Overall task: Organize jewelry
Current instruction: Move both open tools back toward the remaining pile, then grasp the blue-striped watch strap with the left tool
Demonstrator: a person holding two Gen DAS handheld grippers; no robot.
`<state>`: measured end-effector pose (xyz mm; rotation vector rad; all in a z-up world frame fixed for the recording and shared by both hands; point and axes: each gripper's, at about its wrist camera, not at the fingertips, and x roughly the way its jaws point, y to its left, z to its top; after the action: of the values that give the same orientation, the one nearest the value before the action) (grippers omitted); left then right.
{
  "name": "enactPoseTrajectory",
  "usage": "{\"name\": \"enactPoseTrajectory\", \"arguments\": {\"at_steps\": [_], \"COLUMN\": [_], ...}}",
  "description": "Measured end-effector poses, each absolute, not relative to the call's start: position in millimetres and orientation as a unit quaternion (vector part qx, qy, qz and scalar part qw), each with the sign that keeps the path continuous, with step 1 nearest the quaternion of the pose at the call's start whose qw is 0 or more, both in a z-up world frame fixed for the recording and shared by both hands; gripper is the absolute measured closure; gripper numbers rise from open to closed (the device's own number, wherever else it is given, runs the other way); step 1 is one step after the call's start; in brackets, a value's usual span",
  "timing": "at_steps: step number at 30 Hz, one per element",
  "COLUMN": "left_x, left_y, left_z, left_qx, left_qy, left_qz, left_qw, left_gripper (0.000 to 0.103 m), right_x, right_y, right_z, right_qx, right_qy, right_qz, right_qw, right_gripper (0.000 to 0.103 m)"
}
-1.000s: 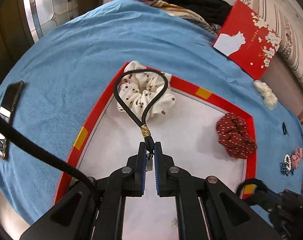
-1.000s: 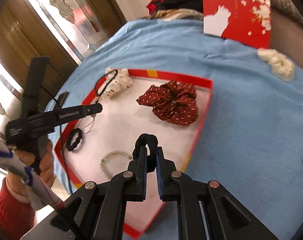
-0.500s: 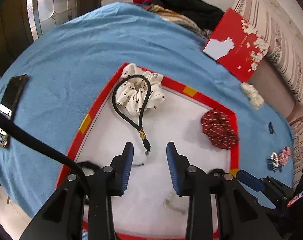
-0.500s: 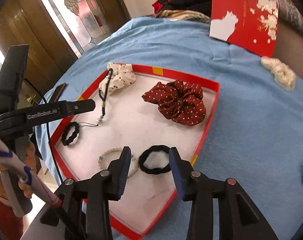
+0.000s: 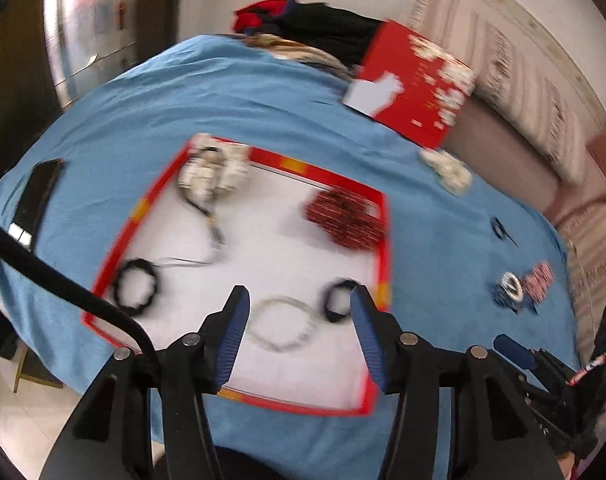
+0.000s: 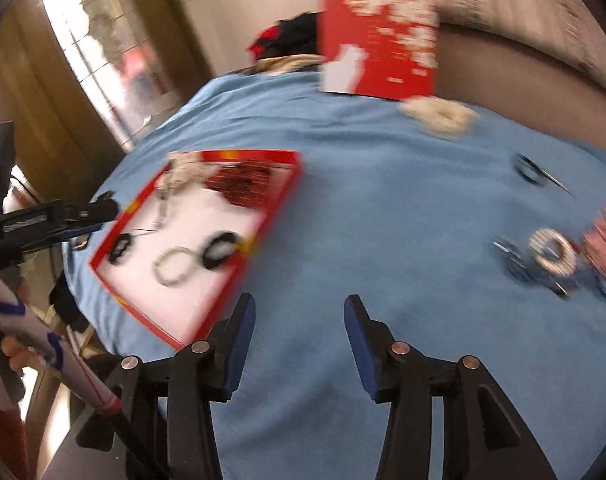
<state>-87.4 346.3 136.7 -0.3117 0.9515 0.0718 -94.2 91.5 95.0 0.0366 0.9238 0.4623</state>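
Blue cloth over the whole surface [image 6: 383, 220], striped sofa cushions behind, red gift-box lid [image 5: 413, 84] propped at the far side. Pretty blurry all round, so taking the small stuff with a pinch of salt.

Roughly halfway, going by what lies where. Already in the red-rimmed tray [image 5: 137, 216]: cream spotted scrunchie [image 5: 213, 172] in the far-left corner with a black cord hair tie [image 5: 207, 208] trailing off it, dark red dotted scrunchie [image 5: 345, 218] far right, black scalloped ring [image 5: 135, 290] near left, pale bead bracelet [image 5: 283, 326] and a black hair band [image 5: 337, 300] along the near edge.

Still out on the cloth: cream scrunchie [image 6: 441, 114] by the lid, a small dark band [image 6: 529, 170] to the right, and a cluster of clips and a beaded ring [image 6: 555, 256] further right, near edge.

Left gripper [image 5: 299, 332] over the near part of the tray, fingers apart and opening, gripping nothing. Right gripper [image 6: 299, 344] over bare cloth just right of the tray, fingers likewise spreading, empty. Guessing the loose cluster on the right goes next.
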Motion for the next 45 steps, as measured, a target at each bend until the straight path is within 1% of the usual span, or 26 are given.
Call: {"name": "enactPoseTrajectory", "arguments": {"at_steps": [5, 13, 18, 23, 30, 32, 33, 34, 36, 38, 39, 45], "left_x": [-85, -71, -52, -14, 43, 56, 61, 64, 63, 56, 51, 11], "left_y": [281, 180, 123, 80, 28, 23, 22, 21, 26, 29, 33, 88], "left_z": [134, 108, 86, 62, 32, 20, 13, 8, 9, 18, 24, 64], "left_qx": [-0.122, -0.078, -0.064, -0.105, -0.124, -0.139, -0.149, -0.163, -0.188, -0.172, -0.166, -0.126], "left_qy": [0.465, 0.502, 0.524, 0.543, 0.558, 0.570, 0.580, 0.588, 0.587, 0.578, 0.574, 0.539], "left_qz": [-0.017, -0.084, -0.105, -0.125, -0.126, -0.124, -0.126, -0.134, -0.135, -0.140, -0.146, -0.160], "left_qw": [0.877, 0.857, 0.843, 0.824, 0.810, 0.800, 0.791, 0.781, 0.776, 0.785, 0.788, 0.817], "left_gripper": [0.047, 0.047, 0.047, 0.047, 0.048, 0.062, 0.085, 0.094, 0.094, 0.096, 0.103, 0.103], "right_x": [-112, -125, -126, -126, -116, -111, -111, -110, -108, -107, -106, -105], "right_y": [-3, -131, -165, -185, -210, -209, -207, -206, -203, -200, -199, -184], "right_z": [78, 59, 50, 40, 27, 26, 26, 25, 25, 25, 25, 24], "right_qx": [0.052, 0.128, 0.153, 0.183, 0.249, 0.250, 0.247, 0.242, 0.229, 0.217, 0.210, 0.154], "right_qy": [0.451, 0.448, 0.432, 0.414, 0.411, 0.412, 0.412, 0.412, 0.414, 0.415, 0.416, 0.419], "right_qz": [0.144, 0.027, -0.009, -0.019, -0.002, 0.003, 0.003, 0.003, 0.001, -0.003, -0.005, -0.023], "right_qw": [0.879, 0.884, 0.889, 0.891, 0.877, 0.876, 0.877, 0.878, 0.881, 0.884, 0.885, 0.894], "right_gripper": [0.053, 0.053, 0.052, 0.052, 0.052, 0.052, 0.052, 0.052, 0.052, 0.052, 0.052, 0.051]}}
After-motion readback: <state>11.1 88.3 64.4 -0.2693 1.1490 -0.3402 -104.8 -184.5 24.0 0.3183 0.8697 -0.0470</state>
